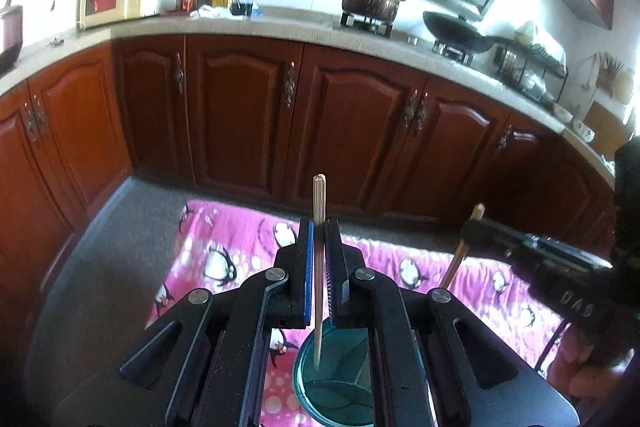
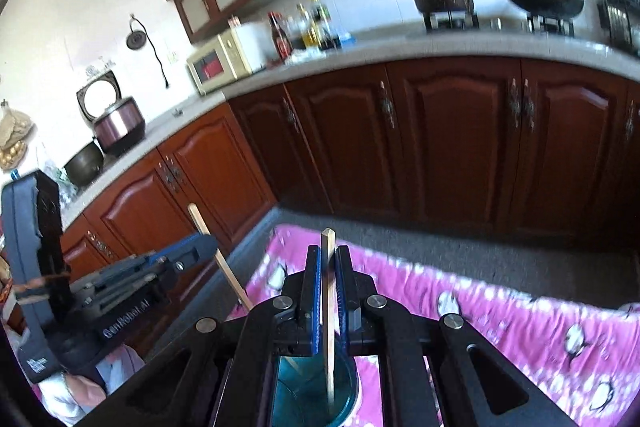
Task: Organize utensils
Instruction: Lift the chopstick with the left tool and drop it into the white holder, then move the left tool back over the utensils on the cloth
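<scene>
Left gripper (image 1: pixel 319 227) pinches one chopstick (image 1: pixel 319 267) upright; right gripper (image 2: pixel 328 255) pinches another chopstick (image 2: pixel 329 307). Both lower tips hang over the teal holder (image 1: pixel 320 387) on the pink cloth (image 1: pixel 224 247) — neither is released yet. Insertion judged imminent — dropping both remains.

Each gripper, left gripper (image 1: pixel 319 227) and right gripper (image 2: pixel 328 253), is built of matte black plastic. 2 parallel fingers (image 1: pixel 305 267) carry blue pads with ribbed inner faces. Black linkage arms join at 4 round silver pivot screws (image 1: pixel 277 274). Slotted cut-outs mark the outer arms. The left body, seen from the right camera, bears white lettering (image 2: pixel 126 319) on its side.
</scene>
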{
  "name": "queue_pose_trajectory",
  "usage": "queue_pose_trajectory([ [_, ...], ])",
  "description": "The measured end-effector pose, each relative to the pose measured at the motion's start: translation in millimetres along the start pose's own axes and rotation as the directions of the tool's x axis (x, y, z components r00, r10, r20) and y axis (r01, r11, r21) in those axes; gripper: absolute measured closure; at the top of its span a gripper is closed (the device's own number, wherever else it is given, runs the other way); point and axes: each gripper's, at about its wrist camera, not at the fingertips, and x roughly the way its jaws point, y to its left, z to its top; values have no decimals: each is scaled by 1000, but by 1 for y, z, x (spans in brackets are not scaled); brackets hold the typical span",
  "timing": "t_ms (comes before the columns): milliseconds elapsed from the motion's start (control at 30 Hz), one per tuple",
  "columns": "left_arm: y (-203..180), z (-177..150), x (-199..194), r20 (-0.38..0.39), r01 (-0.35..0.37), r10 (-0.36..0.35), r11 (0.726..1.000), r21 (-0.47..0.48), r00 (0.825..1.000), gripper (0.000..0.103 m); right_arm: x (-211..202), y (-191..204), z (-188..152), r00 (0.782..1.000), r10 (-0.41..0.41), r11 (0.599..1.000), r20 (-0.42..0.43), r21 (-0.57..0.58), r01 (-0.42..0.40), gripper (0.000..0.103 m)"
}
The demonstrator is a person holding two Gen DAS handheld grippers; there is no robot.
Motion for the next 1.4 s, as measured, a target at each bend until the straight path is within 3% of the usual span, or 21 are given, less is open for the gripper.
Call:
queue_pose_trajectory([
  [400, -3, -12, 13, -47, 12, -13, 1000, -9, 999, 99, 28, -17, -13, 995, 29, 998, -96, 51, -24, 95],
  [467, -3, -13, 11, -50, 13, -13, 1000, -14, 999, 96, 30, -20, -16, 993, 33, 998, -112, 65, -26, 86],
  [700, -3, -15, -3, -51, 28, -29, 999, -24, 998, 78, 18, -23, -27, 992, 39, 996, -117, 84, -29, 86],
  [767, -6, -17, -10, -49, 32, -34, 999, -27, 998, 70, 11, -25, -31, 992, 40, 995, -119, 91, -29, 86],
  [900, -15, -23, -26, -46, 43, -43, 999, -20, 998, 64, -6, -25, -43, 993, 16, 997, -118, 78, -7, 83],
  [967, -21, -27, -35, -47, 49, -49, 999, -14, 998, 62, -18, -26, -50, 994, 0, 997, -112, 75, 8, 71],
  [1033, -28, -33, -44, -51, 60, -60, 998, -2, 997, 62, -32, -30, -57, 994, -27, 997, -104, 66, 34, 65],
  [1233, -56, -56, -65, -70, 117, -114, 992, 38, 991, 52, -77, -60, -86, 987, -108, 989, -117, 87, 119, 65],
  [1400, -84, -82, -71, -112, 152, -143, 985, 80, 983, 51, -104, -89, -120, 974, -164, 974, -155, 131, 185, 65],
])
